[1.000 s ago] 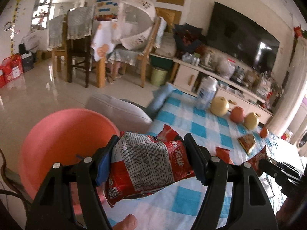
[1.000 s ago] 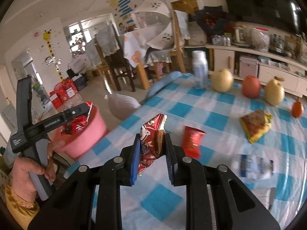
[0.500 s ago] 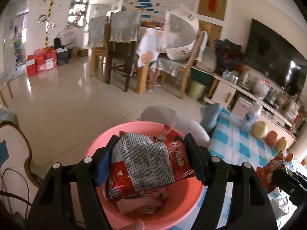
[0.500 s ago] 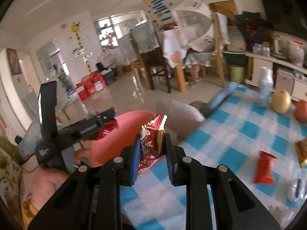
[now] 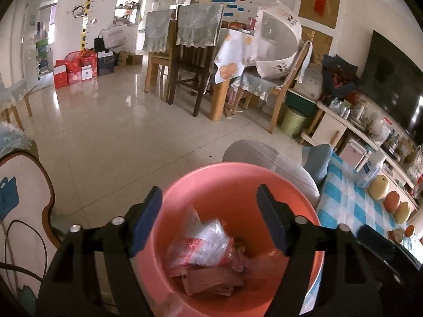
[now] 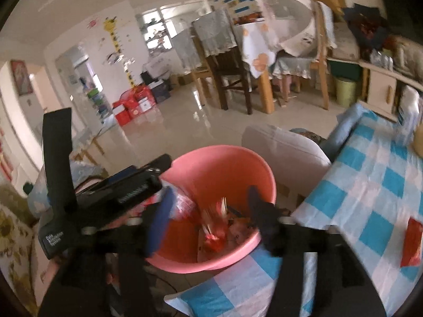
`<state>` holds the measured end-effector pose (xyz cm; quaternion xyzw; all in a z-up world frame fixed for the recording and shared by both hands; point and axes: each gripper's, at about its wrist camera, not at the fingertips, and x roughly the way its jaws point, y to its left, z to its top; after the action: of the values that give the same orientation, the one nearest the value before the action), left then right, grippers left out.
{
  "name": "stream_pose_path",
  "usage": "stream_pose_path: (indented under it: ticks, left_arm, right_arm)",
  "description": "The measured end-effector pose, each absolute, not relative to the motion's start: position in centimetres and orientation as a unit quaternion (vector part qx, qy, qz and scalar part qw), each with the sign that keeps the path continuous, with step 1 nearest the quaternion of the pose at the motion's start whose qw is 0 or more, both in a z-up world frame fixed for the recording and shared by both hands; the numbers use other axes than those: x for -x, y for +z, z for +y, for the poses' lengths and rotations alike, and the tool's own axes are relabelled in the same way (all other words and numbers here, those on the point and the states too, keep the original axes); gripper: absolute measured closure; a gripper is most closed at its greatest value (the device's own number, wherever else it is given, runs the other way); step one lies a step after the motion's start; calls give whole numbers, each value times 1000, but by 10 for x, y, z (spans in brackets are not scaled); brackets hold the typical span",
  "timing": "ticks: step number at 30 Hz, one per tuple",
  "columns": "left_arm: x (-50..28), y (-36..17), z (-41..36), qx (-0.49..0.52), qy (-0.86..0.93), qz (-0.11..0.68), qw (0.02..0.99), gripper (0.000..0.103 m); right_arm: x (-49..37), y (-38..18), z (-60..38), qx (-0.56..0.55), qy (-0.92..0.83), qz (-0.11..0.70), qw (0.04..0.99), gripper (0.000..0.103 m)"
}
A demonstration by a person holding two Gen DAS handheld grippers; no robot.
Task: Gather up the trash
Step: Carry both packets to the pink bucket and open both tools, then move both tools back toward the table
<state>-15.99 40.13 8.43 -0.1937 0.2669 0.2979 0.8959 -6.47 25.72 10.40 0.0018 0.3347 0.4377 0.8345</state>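
A pink bucket (image 5: 238, 166) stands on the floor beside the table, with crumpled wrappers at its bottom. My left gripper (image 5: 208, 219) hangs over it, its jaws opening with nothing pressed between them. The red-and-white snack bag (image 5: 201, 245) lies blurred inside the bucket below the fingers. In the right wrist view my right gripper (image 6: 208, 216) is also above the bucket (image 6: 224, 149), jaws opening. A small red wrapper (image 6: 214, 224) is a falling blur between the fingers, free of the pads. The left tool's black body (image 6: 105, 198) crosses the bucket's left rim.
The blue-checked table (image 6: 370, 185) adjoins the bucket on the right, with a red wrapper (image 6: 411, 243) lying on it. Fruit (image 5: 378, 183) and a white bottle (image 5: 370, 169) stand at its far end. A grey cushion (image 5: 264, 155) sits behind the bucket; dining chairs (image 5: 190, 79) stand beyond.
Both grippers swung left from the table to above the bucket. The left gripper let go of the snack bag and the right let go of the red wrapper; both dropped into the bucket.
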Motion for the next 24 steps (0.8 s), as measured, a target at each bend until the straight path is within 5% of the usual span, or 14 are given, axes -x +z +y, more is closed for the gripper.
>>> stream_pose_path:
  ticks: [2, 13, 24]
  left_arm:
    - [163, 87, 401, 190, 305, 258, 897, 22]
    - [159, 106, 354, 84, 280, 173, 940, 13]
    - [140, 112, 305, 40, 227, 199, 953, 13]
  right_arm:
    - [65, 104, 248, -7, 421, 333, 844, 17]
    - [80, 90, 183, 18, 326, 328, 886, 5]
    - [93, 80, 124, 14, 272, 359, 893, 5]
